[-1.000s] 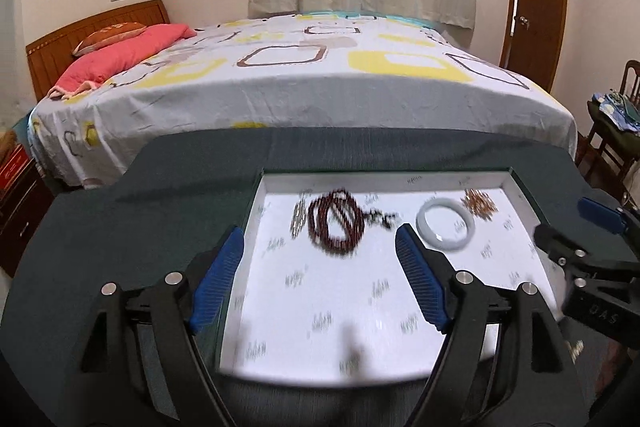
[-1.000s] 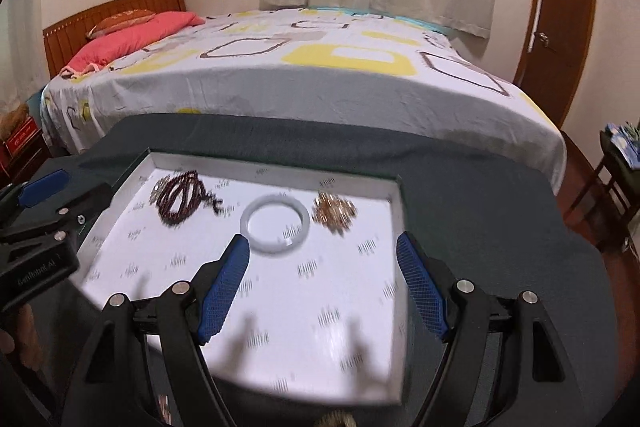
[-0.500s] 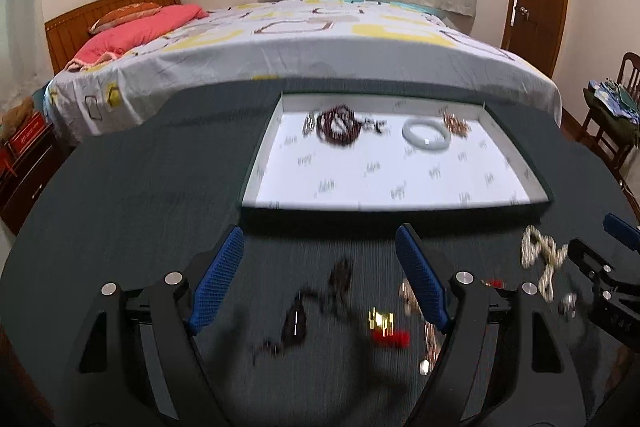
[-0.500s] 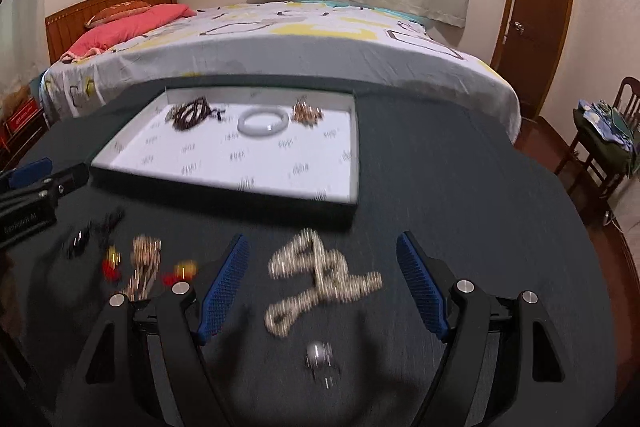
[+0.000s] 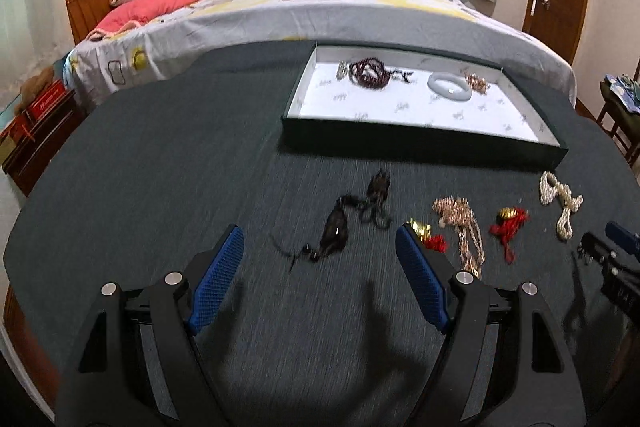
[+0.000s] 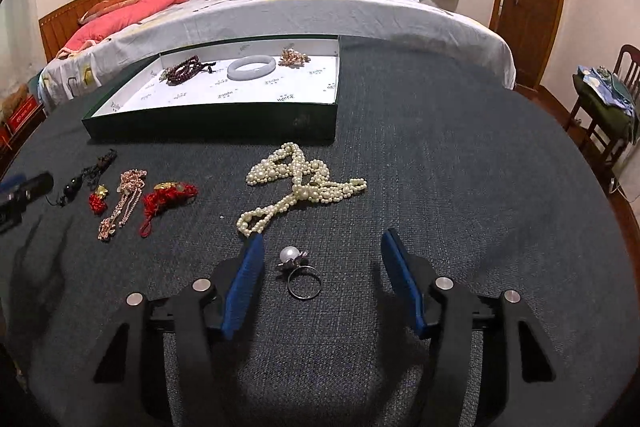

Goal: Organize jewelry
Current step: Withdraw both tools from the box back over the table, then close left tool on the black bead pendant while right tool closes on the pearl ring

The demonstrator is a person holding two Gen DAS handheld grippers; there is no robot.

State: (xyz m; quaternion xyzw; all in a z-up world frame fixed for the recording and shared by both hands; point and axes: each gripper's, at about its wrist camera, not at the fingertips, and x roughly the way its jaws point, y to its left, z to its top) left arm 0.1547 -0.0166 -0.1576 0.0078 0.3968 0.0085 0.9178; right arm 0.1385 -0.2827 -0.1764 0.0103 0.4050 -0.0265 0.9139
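My left gripper (image 5: 318,233) is open and low over the dark tablecloth, with a black pendant necklace (image 5: 336,227) lying loose between and just ahead of its fingertips. My right gripper (image 6: 322,237) has its jaws closing around a pearl ring (image 6: 298,267), which lies on the cloth between the blue pads, untouched. A pearl necklace (image 6: 304,183) is heaped just beyond the ring. Farther back stands the green tray (image 6: 208,125) with a white lining, holding a dark red bead bracelet (image 6: 184,69), a pale bangle (image 6: 252,67) and a gold piece (image 6: 294,58).
A rose-gold chain (image 6: 124,199), a red tassel piece (image 6: 164,199) and a small red-and-gold piece (image 6: 97,199) lie in a row between the two grippers. A bed (image 5: 320,11) runs behind the round table. A chair (image 6: 604,99) stands at the right.
Both grippers have drawn back from above the tray and sunk toward the loose jewelry at the near side of the table. The right jaws have narrowed; the left jaws are unchanged.
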